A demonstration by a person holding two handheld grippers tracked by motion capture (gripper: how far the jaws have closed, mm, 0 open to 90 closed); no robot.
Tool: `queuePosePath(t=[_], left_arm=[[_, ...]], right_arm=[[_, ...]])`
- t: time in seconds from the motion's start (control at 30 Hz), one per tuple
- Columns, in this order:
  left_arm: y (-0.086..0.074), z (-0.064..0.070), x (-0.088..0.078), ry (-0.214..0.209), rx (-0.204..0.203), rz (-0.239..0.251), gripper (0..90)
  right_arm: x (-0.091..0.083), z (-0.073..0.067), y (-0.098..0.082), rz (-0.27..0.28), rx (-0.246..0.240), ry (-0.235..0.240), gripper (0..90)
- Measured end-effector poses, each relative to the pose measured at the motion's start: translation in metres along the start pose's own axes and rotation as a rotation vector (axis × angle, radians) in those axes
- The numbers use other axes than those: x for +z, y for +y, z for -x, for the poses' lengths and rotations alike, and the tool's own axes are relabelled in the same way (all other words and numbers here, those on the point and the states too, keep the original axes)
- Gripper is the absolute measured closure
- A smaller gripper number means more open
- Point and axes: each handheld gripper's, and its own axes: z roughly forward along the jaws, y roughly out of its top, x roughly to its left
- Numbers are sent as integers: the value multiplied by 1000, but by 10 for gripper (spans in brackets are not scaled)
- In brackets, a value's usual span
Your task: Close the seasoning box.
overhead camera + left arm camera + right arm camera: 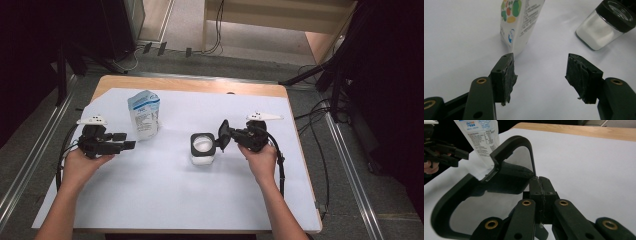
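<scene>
A square glass jar point(202, 148) of white powder stands open at the middle of the table, and also shows at the top right of the left gripper view point(604, 25). My right gripper point(231, 136) is shut on the rim of the jar's black lid point(223, 135), holding it on edge just right of the jar. In the right gripper view the closed jaws point(540, 182) pinch the lid's rim point(449, 200). A white and blue printed pouch point(144, 114) stands upright at the left. My left gripper point(129, 141) hovers open beside it, nothing between its jaws point(540, 72), with the pouch point(520, 22) just ahead.
A white sheet point(150, 190) covers the wooden table, whose bare edge point(200, 85) shows at the back. Dark stands and cables lie on the floor around the table. The left gripper point(459, 157) and the pouch point(482, 142) appear beyond the lid.
</scene>
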Motion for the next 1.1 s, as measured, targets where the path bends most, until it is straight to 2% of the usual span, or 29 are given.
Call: queuePosePath(t=[0.07,0.2,0.33,0.73,1.1], left_arm=[[-3,3,-1,-1,5,1,402],[-6,6,0,-6,13,-8,402],[-6,6,1,-12,6,2,402],[-7,5,2,-9,12,-12,402],[-8,4,3,-14,14,-22,399]], right_arm=[[1,2,0,1,14,8,900],[2,-1,0,-5,7,7,900],[3,-4,-1,-2,4,17,900],[6,-16,2,17,-23,32,900],[15,-24,1,-14,-50,40,900]])
